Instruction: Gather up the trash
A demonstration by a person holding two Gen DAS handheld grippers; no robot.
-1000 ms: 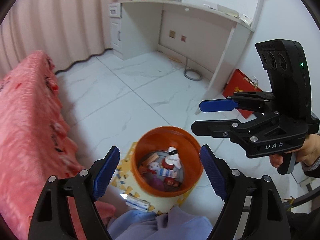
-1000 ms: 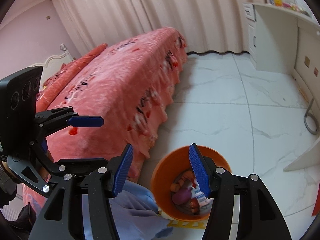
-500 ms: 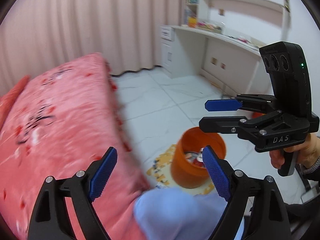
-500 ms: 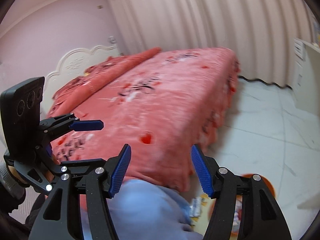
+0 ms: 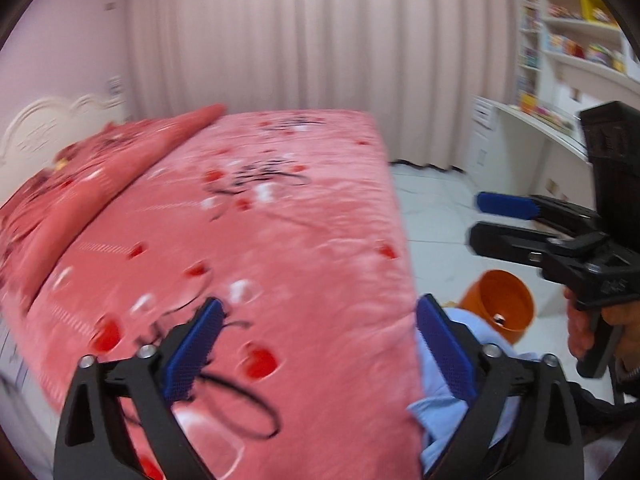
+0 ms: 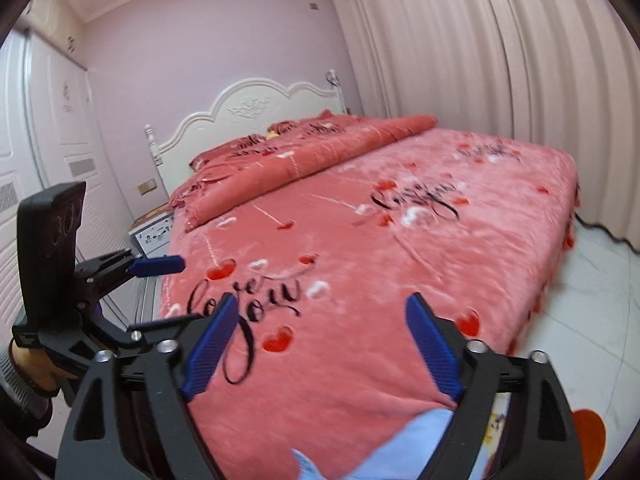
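A wide bed (image 6: 400,240) with a pink blanket is filling both views, and a white headboard (image 6: 256,112) is standing behind it. On the floor beside the bed, an orange trash bin (image 5: 500,304) is sitting with some small thing inside. The left gripper (image 5: 320,356) is hanging wide open over the blanket, holding nothing. The right gripper (image 6: 320,348) is also spreading wide and empty.

Bed with pink heart-print blanket (image 6: 400,248), script lettering on it, rolled quilt (image 6: 304,160) near the white carved headboard (image 6: 256,108). Pleated curtain (image 5: 304,40) behind. White marble floor (image 5: 432,208); desk with shelves (image 5: 560,92) at right wall.
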